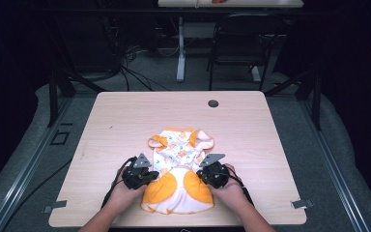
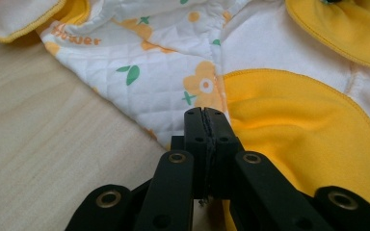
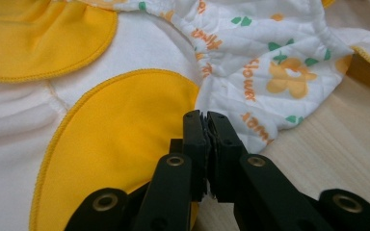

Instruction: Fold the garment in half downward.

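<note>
Each hand-held gripper, left and right, is a black block topped by a grey three-cornered plate, with a black cable trailing back toward the person. Up close, the two black jaws hang on paired link arms pinned with brass-ringed rivets and small dark screws

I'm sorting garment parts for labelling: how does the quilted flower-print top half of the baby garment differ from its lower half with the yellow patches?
The quilted top half is white with small orange flowers, green leaves and orange lettering; the lower half is plain white with two big yellow patches. The top half lies farther from the person, rumpled; the lower half lies nearer and spreads wider. Both rest on the table.
</note>
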